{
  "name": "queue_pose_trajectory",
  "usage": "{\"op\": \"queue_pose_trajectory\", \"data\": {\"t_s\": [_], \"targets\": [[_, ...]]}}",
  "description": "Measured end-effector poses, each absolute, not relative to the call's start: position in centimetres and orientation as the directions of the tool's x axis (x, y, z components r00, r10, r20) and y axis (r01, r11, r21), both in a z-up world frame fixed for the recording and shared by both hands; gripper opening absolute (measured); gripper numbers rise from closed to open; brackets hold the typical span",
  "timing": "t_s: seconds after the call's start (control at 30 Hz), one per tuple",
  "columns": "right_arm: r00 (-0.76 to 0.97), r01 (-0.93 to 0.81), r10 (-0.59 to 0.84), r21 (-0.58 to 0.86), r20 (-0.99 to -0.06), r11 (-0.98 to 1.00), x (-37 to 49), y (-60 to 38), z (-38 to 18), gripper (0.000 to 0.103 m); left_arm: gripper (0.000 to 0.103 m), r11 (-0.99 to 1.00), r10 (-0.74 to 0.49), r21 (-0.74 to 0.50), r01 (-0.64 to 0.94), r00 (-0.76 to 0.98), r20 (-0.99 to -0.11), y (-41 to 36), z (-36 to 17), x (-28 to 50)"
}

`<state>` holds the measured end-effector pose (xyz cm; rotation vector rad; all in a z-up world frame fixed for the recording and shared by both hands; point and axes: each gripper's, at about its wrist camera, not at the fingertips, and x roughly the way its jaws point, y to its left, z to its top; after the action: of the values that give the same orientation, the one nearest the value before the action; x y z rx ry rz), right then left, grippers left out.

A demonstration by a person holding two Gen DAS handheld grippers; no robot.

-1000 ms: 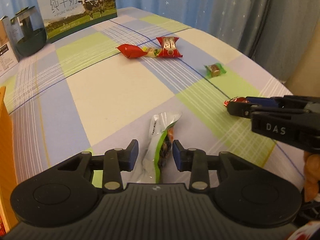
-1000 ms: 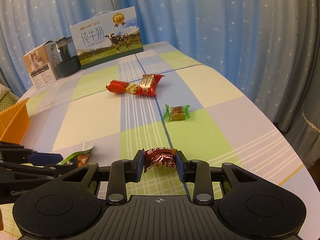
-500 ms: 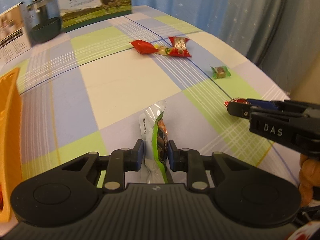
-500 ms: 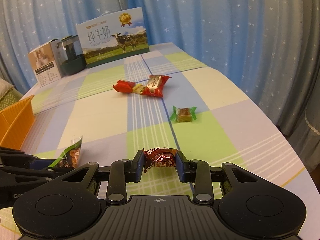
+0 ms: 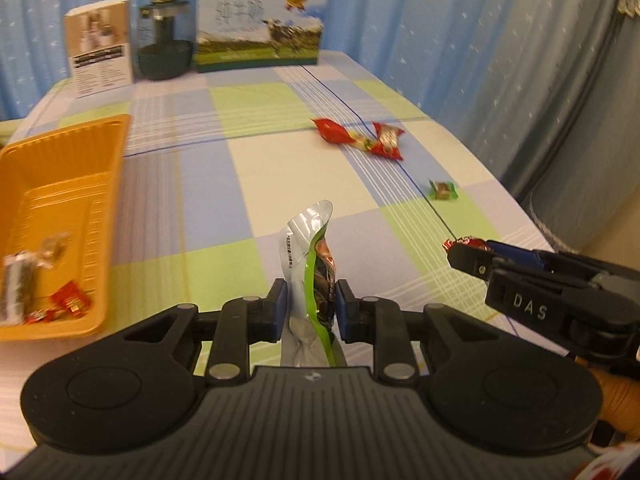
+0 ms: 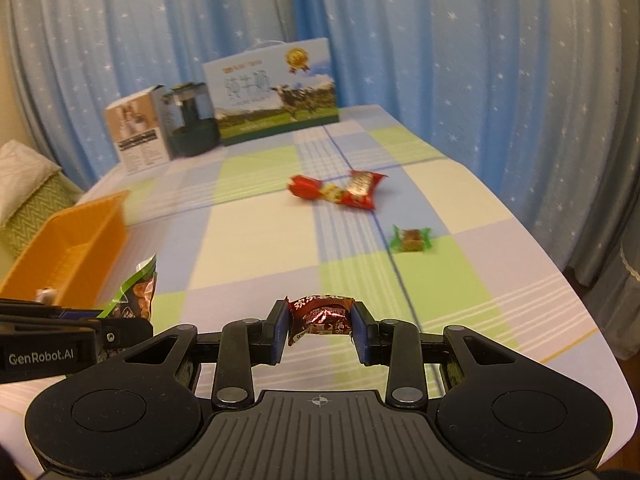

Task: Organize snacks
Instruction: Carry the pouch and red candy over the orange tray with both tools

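In the tray: we count a few snacks already lying in the orange tray.
In hand: our left gripper pinches a green pouch; our right gripper clamps a dark-red candy.
Left on the bench: red packets, green candy.

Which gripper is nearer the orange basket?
Left. The left gripper, holding a green pouch, is just right of the orange basket; the right gripper sits farther right.

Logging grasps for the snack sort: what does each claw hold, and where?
Left claw: silver-and-green foil snack packet, pinched across its lower half. Right claw: dark red foil-wrapped candy, gripped at both ends.
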<state>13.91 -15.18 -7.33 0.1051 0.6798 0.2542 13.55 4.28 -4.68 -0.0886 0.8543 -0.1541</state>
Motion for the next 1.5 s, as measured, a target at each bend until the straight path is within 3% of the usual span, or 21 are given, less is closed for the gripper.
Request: {"op": "queue_pose_trajectory", "data": {"t_s": [0.6, 1.5], "targets": [[0.735, -0.376, 0.395, 0.153, -0.552, 0.914, 11.0, -7.0, -3.5, 0.034, 0.022, 0.988, -0.051, -0.140, -0.063, 0.730, -0.682, 11.9, 0.3, 8.3], [0.660, -0.548, 0.527, 0.137, -0.535, 0.825, 11.2, 3.6, -2.1, 0.034, 0.022, 0.971, 0.058, -0.136, -0.198, 0.743, -0.666, 21.1, 1.3, 6.2]]}}
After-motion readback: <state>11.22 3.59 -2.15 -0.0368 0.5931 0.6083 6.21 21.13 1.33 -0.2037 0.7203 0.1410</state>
